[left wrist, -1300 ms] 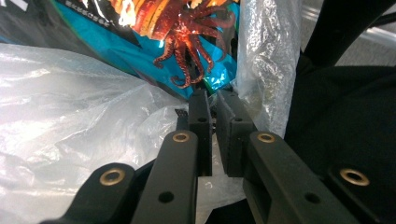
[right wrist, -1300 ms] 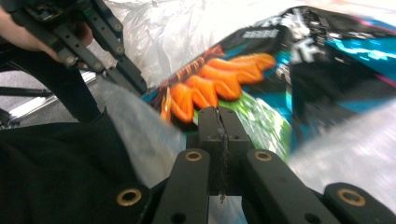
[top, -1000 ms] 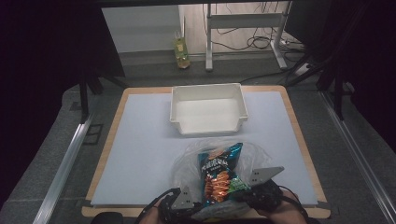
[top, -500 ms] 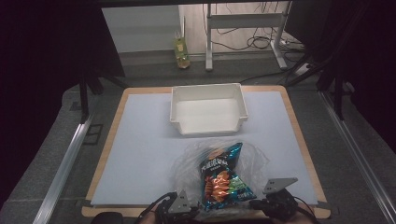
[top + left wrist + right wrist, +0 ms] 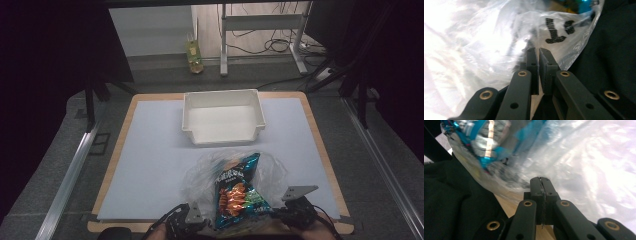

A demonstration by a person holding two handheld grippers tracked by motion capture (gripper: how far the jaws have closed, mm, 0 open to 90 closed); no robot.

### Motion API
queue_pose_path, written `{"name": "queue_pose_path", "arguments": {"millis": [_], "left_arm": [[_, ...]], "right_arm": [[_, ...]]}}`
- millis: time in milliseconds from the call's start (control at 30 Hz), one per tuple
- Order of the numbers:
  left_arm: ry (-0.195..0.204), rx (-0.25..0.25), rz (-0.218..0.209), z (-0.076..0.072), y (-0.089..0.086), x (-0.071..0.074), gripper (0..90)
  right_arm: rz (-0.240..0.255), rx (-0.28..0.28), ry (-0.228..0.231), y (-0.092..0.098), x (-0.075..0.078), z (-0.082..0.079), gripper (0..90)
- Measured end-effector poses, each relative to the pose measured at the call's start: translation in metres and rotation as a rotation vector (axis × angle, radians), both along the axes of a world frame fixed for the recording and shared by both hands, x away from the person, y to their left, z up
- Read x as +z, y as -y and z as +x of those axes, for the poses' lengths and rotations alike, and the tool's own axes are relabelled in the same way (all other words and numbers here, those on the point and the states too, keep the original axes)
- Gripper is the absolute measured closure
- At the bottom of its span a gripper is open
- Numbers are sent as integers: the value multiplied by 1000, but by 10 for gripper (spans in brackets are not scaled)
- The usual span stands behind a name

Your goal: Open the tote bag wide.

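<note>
Fingers [image 5: 534, 65] of the left gripper [image 5: 537, 53] stand almost pressed together, with a thin slit between the pads; whether a fold of the clear plastic bag [image 5: 486, 42] is caught there cannot be told, though the film lies right against their tips and spreads away beyond them. Fingers [image 5: 549, 185] of the right gripper [image 5: 540, 180] are squeezed tight on a thin edge of the same bag, whose film billows out past and to one side of them. A snack packet [image 5: 235, 192], blue with orange print, sits inside the bag between the two pairs of fingers, leaning up from the near edge of the worktop [image 5: 150, 150]. Beyond the fingers and the bag, well apart from them, a white bin [image 5: 223, 117] stands on the worktop.
</note>
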State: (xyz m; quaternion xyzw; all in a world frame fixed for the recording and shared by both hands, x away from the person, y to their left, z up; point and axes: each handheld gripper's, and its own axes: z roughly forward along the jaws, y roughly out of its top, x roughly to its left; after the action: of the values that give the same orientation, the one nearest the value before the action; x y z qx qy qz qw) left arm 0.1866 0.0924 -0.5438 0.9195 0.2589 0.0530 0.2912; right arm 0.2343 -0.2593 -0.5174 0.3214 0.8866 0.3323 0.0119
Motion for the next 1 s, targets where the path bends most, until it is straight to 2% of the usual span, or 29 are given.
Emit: {"name": "queue_pose_path", "arguments": {"millis": [133,233,300,333,400,467,500,533,633,667,700,767,800,833,933,1000], "left_arm": [[-27,8,-12,2,-2,0,884],[-54,24,1,2,-4,1,888],[-59,47,26,3,-9,3,892],[-69,51,24,4,-11,4,893],[-69,49,-15,4,-12,7,891],[-67,26,-66,3,-11,14,883],[-72,8,-121,3,-9,20,881],[-71,-1,-146,3,-8,24,876],[-1,-11,-196,1,0,37,865],[5,-23,-221,2,2,39,859],[-5,-35,-228,2,6,38,858],[-21,-55,-166,3,15,32,850],[-41,-56,-141,4,18,27,853],[-68,-54,-124,5,19,22,856],[-109,-50,-75,6,18,12,860],[-93,-46,-57,4,18,10,859]], "right_arm": [[31,-28,-12,9,-2,4,893],[56,-38,-39,13,-3,5,893],[74,-28,-53,11,-4,4,893],[86,-21,-61,10,-5,4,892],[94,-9,-67,7,-6,3,893],[93,-8,-65,5,-6,3,892],[93,-9,-64,5,-6,3,892],[90,-8,-64,5,-6,3,892],[90,-15,-60,7,-6,2,892],[87,-16,-59,8,-5,2,892],[88,-20,-59,9,-5,2,891],[89,-23,-57,11,-6,3,892],[88,-24,-57,11,-5,3,892],[88,-27,-56,12,-5,4,892],[83,-33,-51,13,-5,4,892],[84,-35,-53,14,-5,4,891]]}}
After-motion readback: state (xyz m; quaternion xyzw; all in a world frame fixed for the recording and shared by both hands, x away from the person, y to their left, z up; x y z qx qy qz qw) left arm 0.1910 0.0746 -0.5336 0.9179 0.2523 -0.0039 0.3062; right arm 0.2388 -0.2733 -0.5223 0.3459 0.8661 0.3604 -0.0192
